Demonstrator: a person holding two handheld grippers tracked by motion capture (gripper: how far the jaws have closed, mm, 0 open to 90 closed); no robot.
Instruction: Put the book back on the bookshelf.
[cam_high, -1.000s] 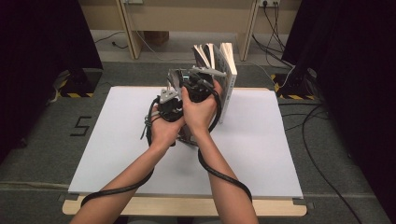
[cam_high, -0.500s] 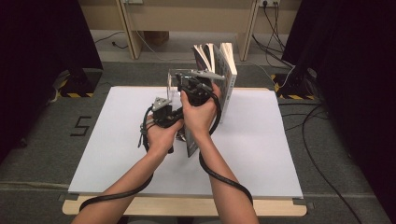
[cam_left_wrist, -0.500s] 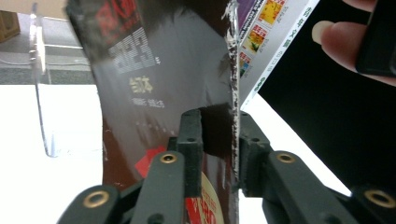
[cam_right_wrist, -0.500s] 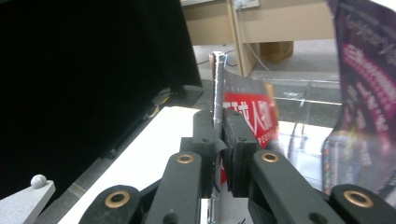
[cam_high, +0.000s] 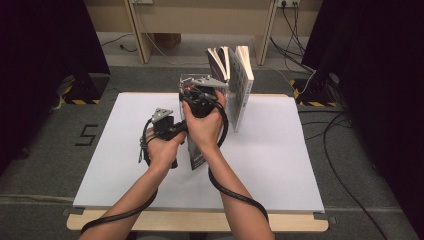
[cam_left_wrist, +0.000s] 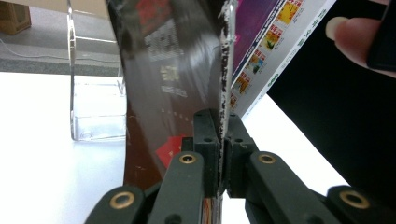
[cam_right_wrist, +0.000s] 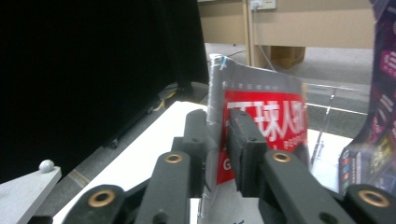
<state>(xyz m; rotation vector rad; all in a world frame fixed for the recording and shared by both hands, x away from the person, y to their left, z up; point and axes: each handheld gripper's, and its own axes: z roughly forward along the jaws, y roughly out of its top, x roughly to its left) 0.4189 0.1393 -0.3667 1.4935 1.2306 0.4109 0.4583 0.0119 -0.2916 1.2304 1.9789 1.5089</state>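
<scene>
At the clear stand (cam_high: 187, 80): a magazine (cam_high: 195, 150) stands on edge on the worktop (cam_high: 280, 165), just in front of the stand and near the upright books (cam_high: 240, 85) beside it.
Left claw (cam_left_wrist: 223, 126): jaws have just been closing; now clenched on the magazine's thin edge.
Right claw (cam_right_wrist: 219, 123): jaws have just been opening; the magazine's spine sits between them, seemingly no longer pinched.
Meaning: hold is likely passing from right to left, so the left can guide the magazine toward the stand.
</scene>
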